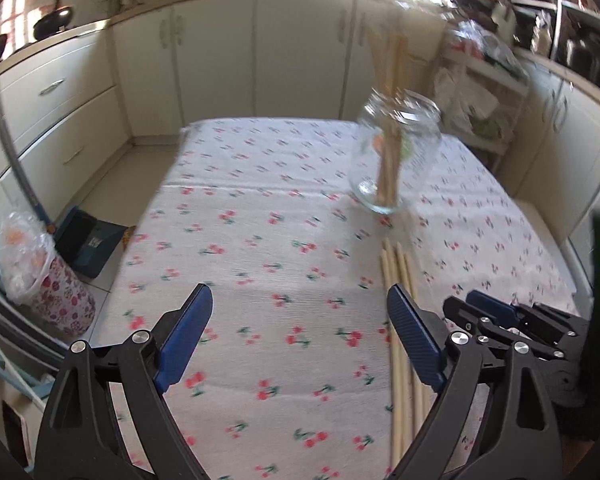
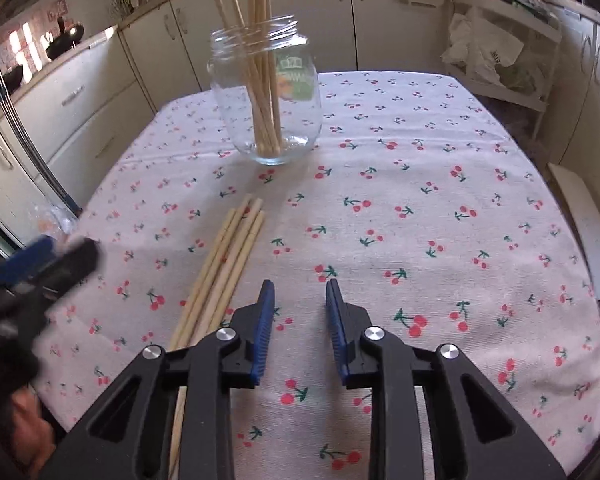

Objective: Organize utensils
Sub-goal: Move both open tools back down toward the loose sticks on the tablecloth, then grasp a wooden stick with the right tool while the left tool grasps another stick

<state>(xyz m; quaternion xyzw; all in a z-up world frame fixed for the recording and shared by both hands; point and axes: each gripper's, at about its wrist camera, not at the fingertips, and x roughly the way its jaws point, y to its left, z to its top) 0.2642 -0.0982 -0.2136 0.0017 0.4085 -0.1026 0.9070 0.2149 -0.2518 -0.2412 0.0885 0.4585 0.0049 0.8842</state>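
Observation:
A clear glass jar [image 2: 270, 96] stands on the cherry-print tablecloth [image 2: 420, 220] and holds several wooden chopsticks [image 2: 260, 60] upright. It also shows in the left wrist view [image 1: 396, 156], blurred. Several more chopsticks [image 2: 224, 264] lie loose in a bundle on the cloth in front of the jar, and show in the left wrist view [image 1: 400, 320] too. My left gripper [image 1: 300, 304] is open wide and empty, above the cloth just left of the bundle. My right gripper [image 2: 300, 292] is open and empty, just right of the bundle. The left gripper also appears blurred in the right wrist view [image 2: 48, 260].
Cream kitchen cabinets [image 1: 260, 52] run behind the table. A cluttered white rack [image 2: 504, 36] stands at the back right. A lined bin [image 1: 48, 280] and a dark blue box [image 1: 88, 240] sit on the floor at the left.

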